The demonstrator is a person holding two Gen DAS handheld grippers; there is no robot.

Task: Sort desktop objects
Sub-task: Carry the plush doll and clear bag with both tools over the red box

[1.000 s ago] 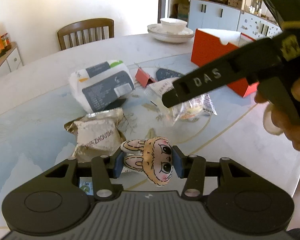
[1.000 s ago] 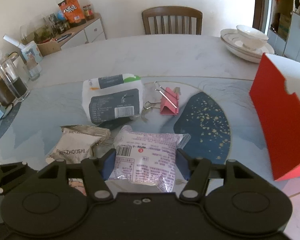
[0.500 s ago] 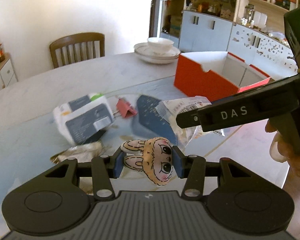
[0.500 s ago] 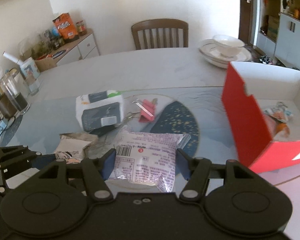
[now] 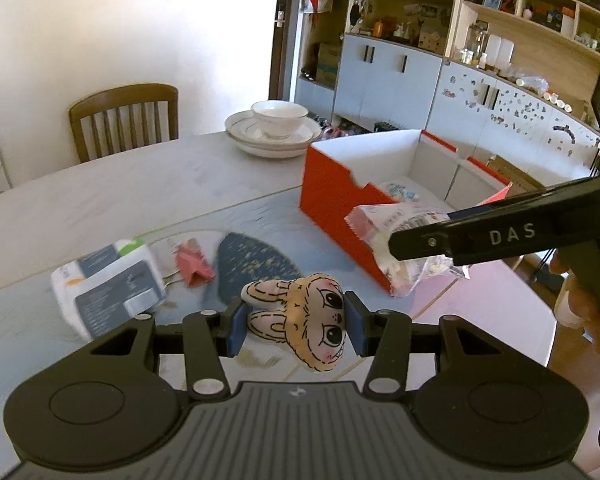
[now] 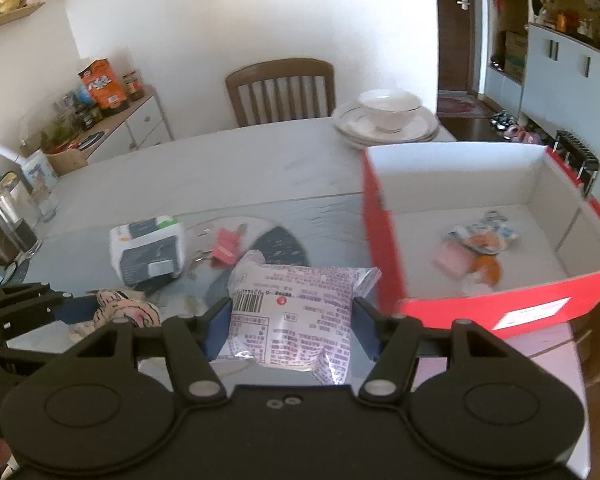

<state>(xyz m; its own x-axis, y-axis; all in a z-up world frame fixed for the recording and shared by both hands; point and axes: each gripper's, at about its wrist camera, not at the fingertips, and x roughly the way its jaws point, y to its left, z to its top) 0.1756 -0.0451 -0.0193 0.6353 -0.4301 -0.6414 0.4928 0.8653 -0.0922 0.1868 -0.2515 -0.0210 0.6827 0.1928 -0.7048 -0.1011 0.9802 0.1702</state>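
My left gripper is shut on a small plush rabbit head, lifted above the table. In the right wrist view my right gripper is shut on a clear snack packet with purple print, also lifted. From the left wrist view that packet hangs in the right gripper beside the near corner of the red box. The red box is open on top, white inside, with a few small packets on its floor. The plush rabbit shows at lower left in the right wrist view.
A white and grey wipes pack and a pink binder clip lie on the table. Stacked plates with a bowl stand at the far edge, next to a wooden chair. Glass jugs stand at the left.
Both grippers have risen and swung right toward the red box with their loads. The box interior has come into view; the silver packet has dropped out of sight below.
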